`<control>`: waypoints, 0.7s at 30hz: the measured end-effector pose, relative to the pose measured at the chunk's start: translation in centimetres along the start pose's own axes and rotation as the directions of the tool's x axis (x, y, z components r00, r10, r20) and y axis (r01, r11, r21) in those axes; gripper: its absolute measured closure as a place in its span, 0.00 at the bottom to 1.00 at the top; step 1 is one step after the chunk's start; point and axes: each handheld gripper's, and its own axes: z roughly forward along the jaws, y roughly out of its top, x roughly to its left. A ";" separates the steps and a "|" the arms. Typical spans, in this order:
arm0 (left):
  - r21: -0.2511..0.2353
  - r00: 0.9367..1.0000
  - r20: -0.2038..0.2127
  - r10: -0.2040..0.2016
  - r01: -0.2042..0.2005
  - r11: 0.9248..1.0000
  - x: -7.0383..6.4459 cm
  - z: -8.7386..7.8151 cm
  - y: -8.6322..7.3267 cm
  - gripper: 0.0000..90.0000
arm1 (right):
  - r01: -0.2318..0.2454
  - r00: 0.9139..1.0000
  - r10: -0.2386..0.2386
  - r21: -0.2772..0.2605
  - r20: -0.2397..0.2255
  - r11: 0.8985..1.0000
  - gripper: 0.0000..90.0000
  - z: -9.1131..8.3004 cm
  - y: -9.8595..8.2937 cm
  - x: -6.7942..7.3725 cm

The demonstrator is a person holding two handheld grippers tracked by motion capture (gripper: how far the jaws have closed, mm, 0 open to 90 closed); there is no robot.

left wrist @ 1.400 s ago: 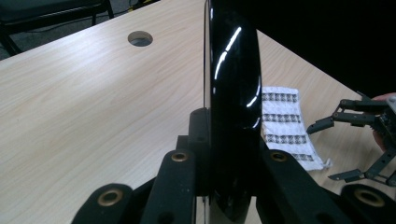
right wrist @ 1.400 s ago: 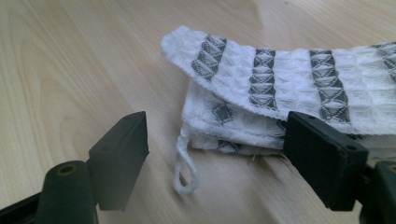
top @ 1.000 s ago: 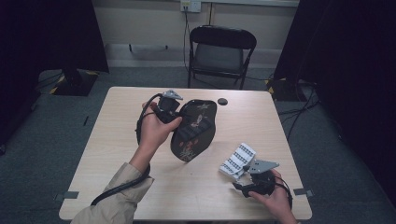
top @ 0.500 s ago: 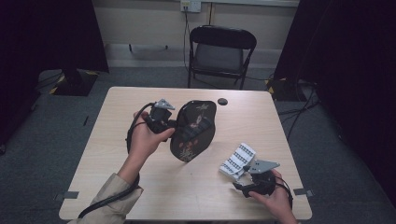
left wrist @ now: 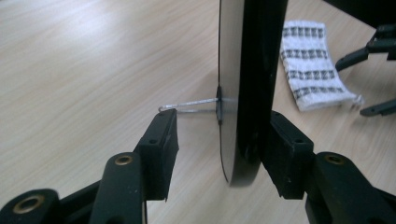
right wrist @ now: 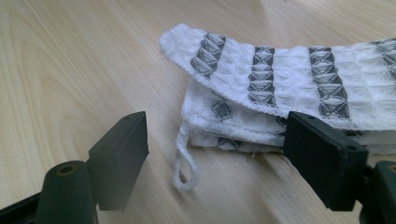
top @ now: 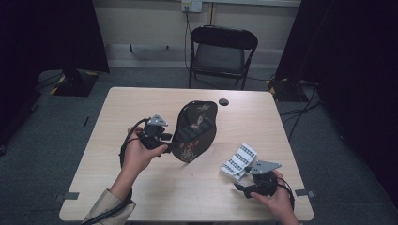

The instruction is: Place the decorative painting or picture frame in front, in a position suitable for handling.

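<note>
A black oval tray (top: 195, 129) with a flower pattern stands tilted on its edge at the table's middle. My left gripper (top: 171, 138) is at its left rim. In the left gripper view the left gripper (left wrist: 217, 140) is open and straddles the tray's thin rim (left wrist: 252, 93): one jaw touches the black side, the other stands off the grey side beside a thin wire loop (left wrist: 187, 105). A folded white towel (top: 239, 159) with grey patterned stripes lies at the front right. My right gripper (top: 245, 174) is open just short of the towel (right wrist: 289, 70), whose hanging loop (right wrist: 183, 170) lies between the jaws.
The wooden table (top: 141, 103) has bare room at the left and back. A small black round thing (top: 224, 101) lies near the back edge. A black folding chair (top: 223, 49) stands behind the table. Cables run over the floor at the right.
My left gripper has slid along the tray's left rim toward the person. The tray has hardly moved. The right gripper and the towel stay put.
</note>
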 end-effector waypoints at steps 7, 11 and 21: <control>0.005 1.000 0.000 0.002 -0.002 1.000 -0.1 0.8 -1.6 0.51 | -0.009 1.000 0.009 0.010 0.006 1.000 0.25 -0.1 0.0 -0.1; 0.015 1.000 0.002 -0.022 0.022 1.000 -0.1 1.3 -2.6 0.52 | -0.011 1.000 0.011 -0.002 0.008 1.000 0.28 -0.4 0.2 -0.2; -0.005 0.999 0.007 -0.039 0.039 0.999 -0.2 2.5 -4.1 0.54 | -0.045 0.998 0.047 -0.036 0.049 0.998 0.51 -0.7 2.0 -0.9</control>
